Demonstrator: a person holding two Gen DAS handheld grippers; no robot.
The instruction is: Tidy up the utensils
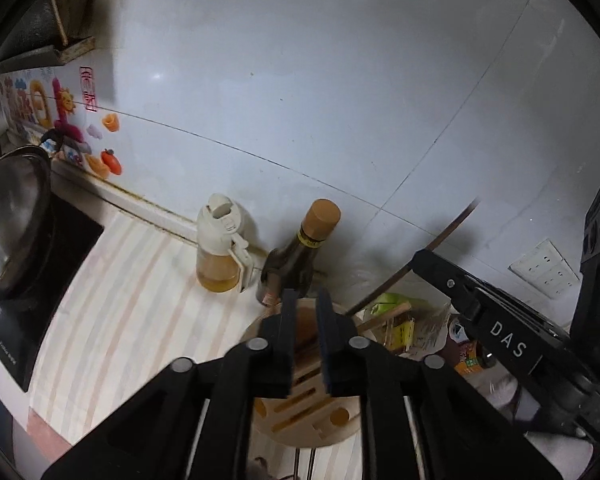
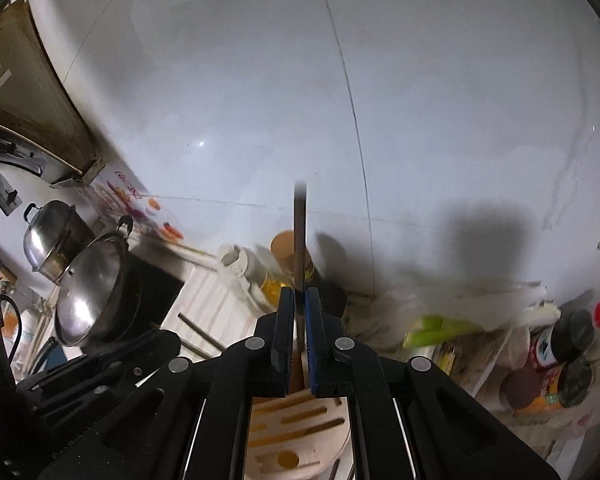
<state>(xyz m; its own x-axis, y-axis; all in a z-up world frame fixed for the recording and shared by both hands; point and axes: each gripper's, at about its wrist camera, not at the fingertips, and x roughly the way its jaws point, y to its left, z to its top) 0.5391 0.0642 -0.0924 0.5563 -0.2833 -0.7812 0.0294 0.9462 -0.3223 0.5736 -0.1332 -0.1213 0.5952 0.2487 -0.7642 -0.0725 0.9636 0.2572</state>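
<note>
Right wrist: right hand-held gripper [image 2: 299, 308] clamps thin utensil [image 2: 300, 236] above striped counter [image 2: 204, 300], white wall [image 2: 260, 100].

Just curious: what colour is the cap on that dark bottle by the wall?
Tan cap, clearest in the left wrist view.

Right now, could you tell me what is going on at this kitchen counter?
A person is sorting utensils with two handheld grippers. The right gripper is shut on a thin, dark-handled utensil, probably a knife, held upright over the round wooden slotted holder. The left gripper hovers over the same holder with its jaws slightly apart and nothing between them. An oil dispenser and a brown bottle stand behind, against the wall.
</note>
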